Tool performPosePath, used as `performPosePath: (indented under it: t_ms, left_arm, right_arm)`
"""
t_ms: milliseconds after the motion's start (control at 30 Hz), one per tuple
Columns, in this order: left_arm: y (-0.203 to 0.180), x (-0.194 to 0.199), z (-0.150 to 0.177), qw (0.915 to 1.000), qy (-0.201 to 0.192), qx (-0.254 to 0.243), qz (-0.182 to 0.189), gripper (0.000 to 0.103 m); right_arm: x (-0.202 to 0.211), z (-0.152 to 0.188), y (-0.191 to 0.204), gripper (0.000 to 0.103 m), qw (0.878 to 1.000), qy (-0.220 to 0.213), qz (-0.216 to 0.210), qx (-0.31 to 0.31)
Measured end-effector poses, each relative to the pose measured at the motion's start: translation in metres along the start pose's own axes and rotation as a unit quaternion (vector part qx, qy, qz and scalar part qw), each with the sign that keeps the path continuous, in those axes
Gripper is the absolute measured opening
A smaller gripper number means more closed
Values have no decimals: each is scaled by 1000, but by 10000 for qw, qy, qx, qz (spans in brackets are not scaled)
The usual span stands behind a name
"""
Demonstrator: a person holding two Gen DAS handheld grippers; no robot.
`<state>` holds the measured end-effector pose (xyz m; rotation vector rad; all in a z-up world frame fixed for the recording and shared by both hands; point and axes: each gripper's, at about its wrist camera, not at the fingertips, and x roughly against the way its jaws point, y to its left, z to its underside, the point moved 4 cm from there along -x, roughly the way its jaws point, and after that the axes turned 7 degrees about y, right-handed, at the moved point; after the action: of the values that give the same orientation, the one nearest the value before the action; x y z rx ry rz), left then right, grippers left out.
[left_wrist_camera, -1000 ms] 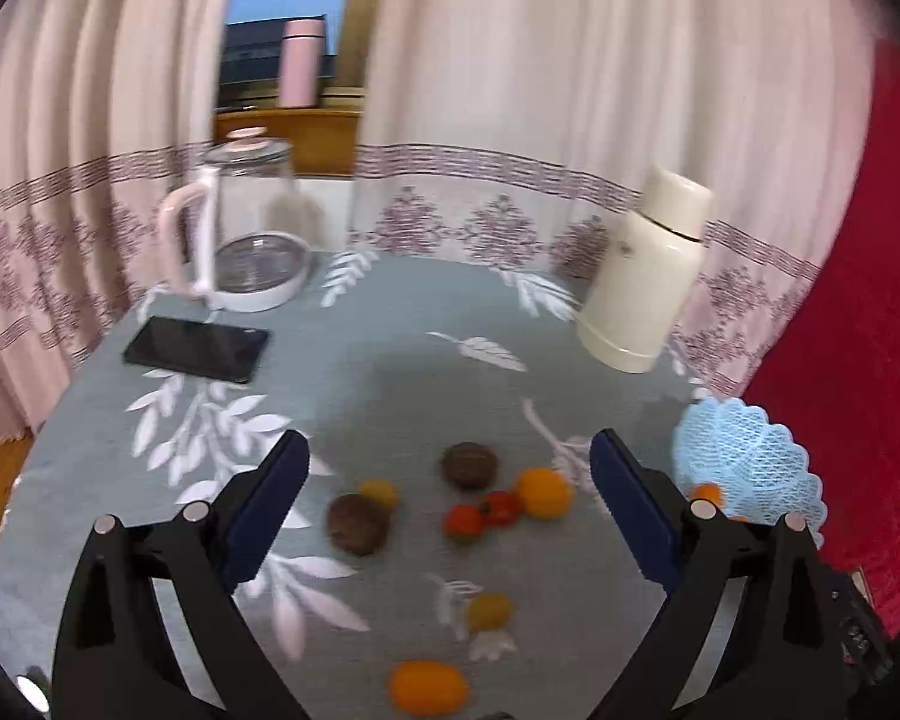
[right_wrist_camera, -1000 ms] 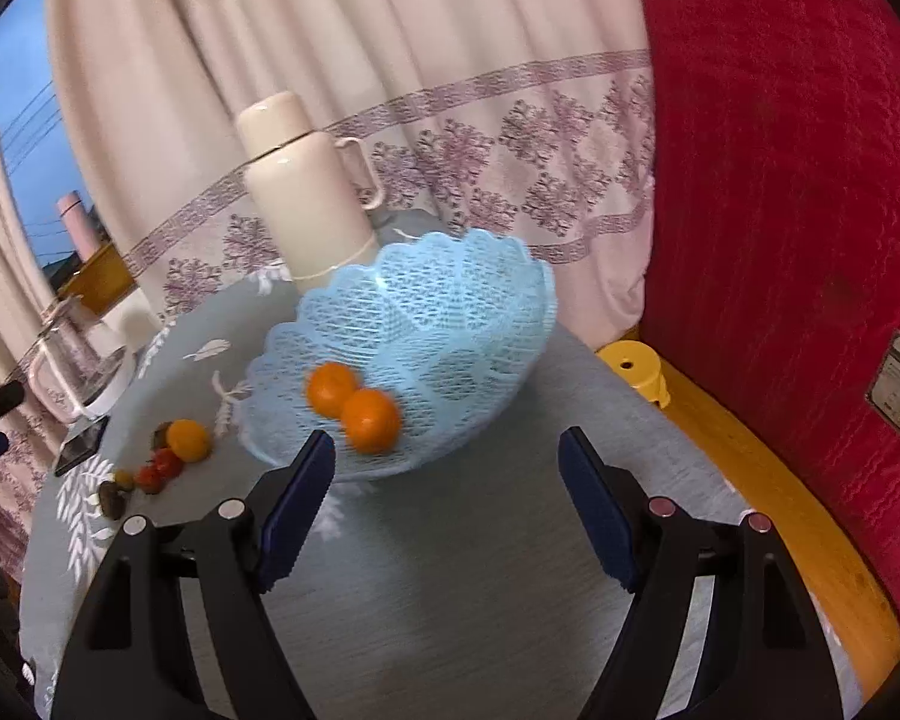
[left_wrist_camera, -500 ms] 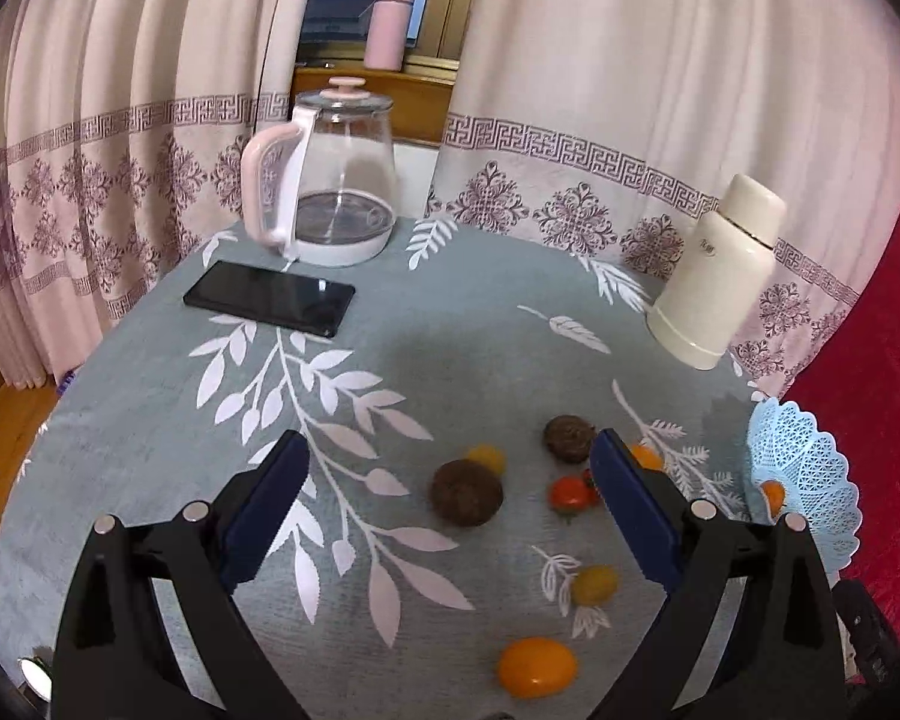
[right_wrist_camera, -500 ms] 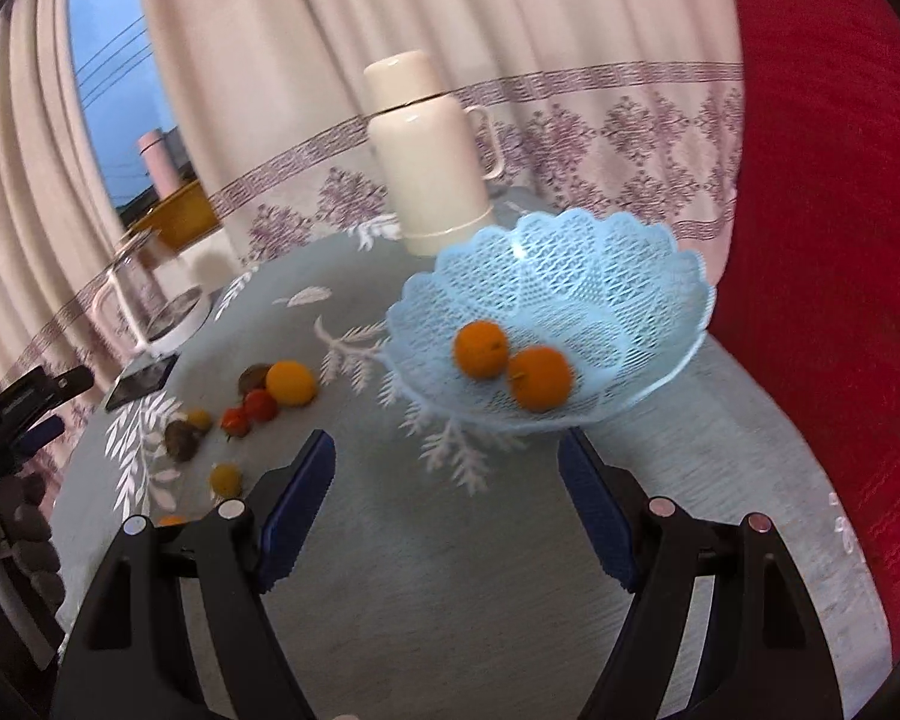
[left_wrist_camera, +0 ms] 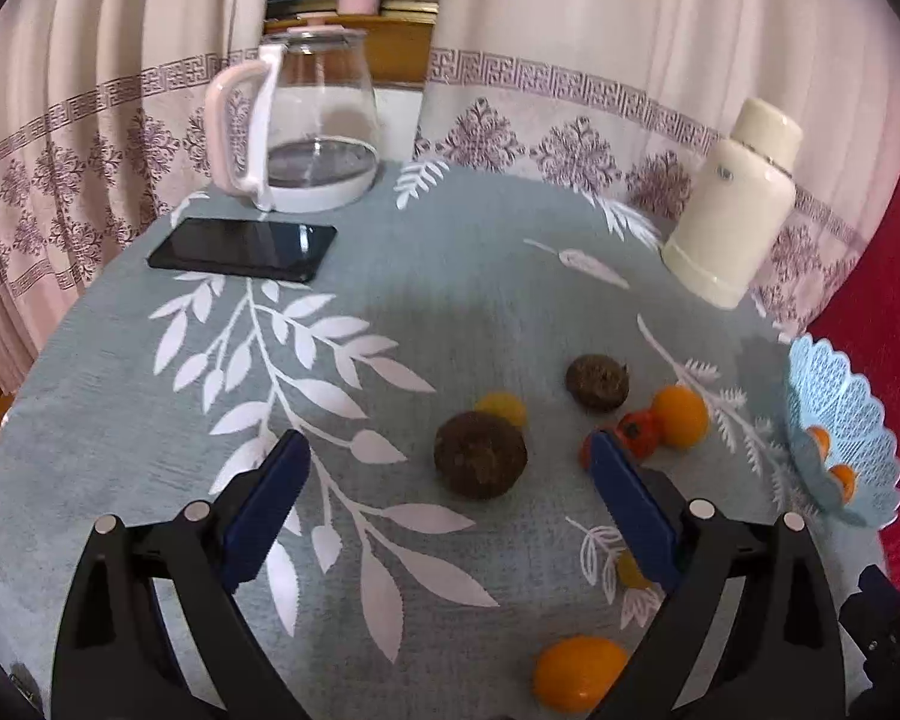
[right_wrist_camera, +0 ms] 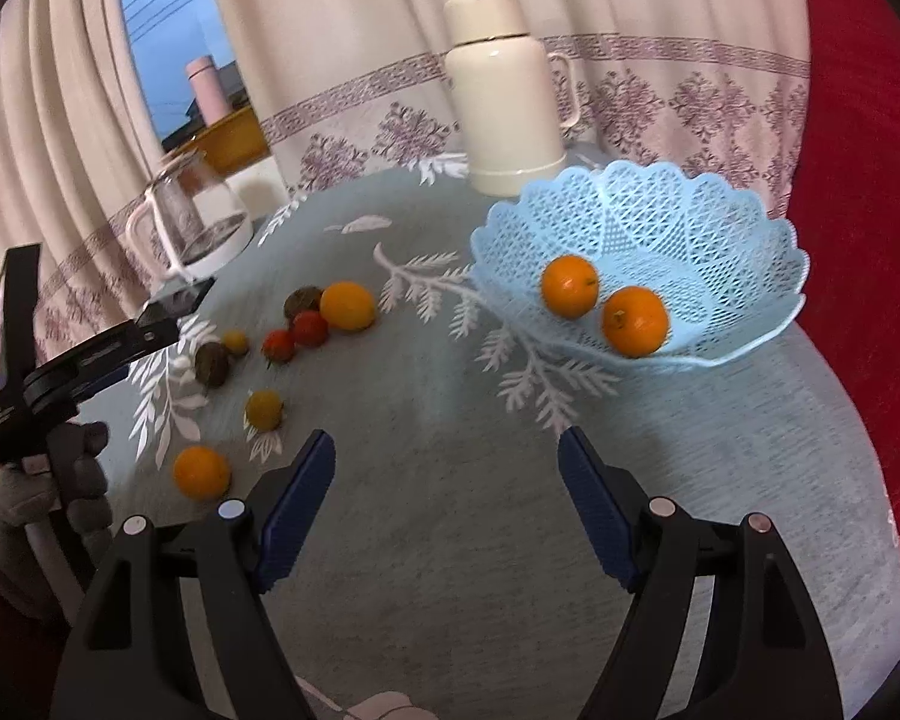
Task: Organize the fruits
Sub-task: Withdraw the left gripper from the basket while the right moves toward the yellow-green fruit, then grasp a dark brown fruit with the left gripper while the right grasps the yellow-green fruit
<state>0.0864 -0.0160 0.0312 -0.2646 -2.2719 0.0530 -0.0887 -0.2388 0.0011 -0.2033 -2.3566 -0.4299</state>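
Observation:
A light blue lattice basket [right_wrist_camera: 720, 216] stands at the table's right side and holds two oranges [right_wrist_camera: 570, 286]; it shows at the right edge of the left wrist view [left_wrist_camera: 834, 396]. Loose fruit lies on the grey leaf-print cloth: a large brown fruit [left_wrist_camera: 480, 462], a smaller brown one [left_wrist_camera: 597, 383], an orange [left_wrist_camera: 680, 417], red tomatoes [left_wrist_camera: 635, 433], small yellow fruits [left_wrist_camera: 501, 408] and a near orange [left_wrist_camera: 579, 672]. My left gripper [left_wrist_camera: 444, 483] is open above the cloth, just before the large brown fruit. My right gripper [right_wrist_camera: 447, 471] is open and empty, before the basket.
A glass kettle with pink handle [left_wrist_camera: 306, 126] and a black phone [left_wrist_camera: 243, 249] lie at the back left. A cream thermos [left_wrist_camera: 732, 204] stands at the back right. Curtains hang behind the round table; red fabric [right_wrist_camera: 858, 120] is on the right.
My left gripper has moved forward and lower toward the brown fruit. My right gripper has turned left, so the loose fruit and the left gripper show more. Both stay open.

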Motion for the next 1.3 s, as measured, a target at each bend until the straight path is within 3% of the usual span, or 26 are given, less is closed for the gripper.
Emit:
performPosePath:
  t_ms: [233, 500, 667, 733, 1300]
  left_arm:
    - [-3, -23, 1, 9997, 233, -58, 2, 91]
    - [-12, -52, -2, 9980, 592, -221, 97, 68]
    - [-16, -63, 0, 9970, 713, -269, 149, 48]
    - [-15, -63, 1, 9971, 697, -258, 192, 46]
    - [2, -41, 2, 9992, 223, 88, 314, 45]
  right_arm:
    - [-11, 7, 8, 77, 9995, 242, -83, 171]
    - [-20, 11, 15, 77, 9986, 426, -149, 271]
    - [-22, 13, 18, 77, 9983, 491, -145, 295]
    - [-23, 13, 18, 77, 9982, 511, -144, 296]
    - [-35, 6, 40, 77, 9958, 657, -194, 600]
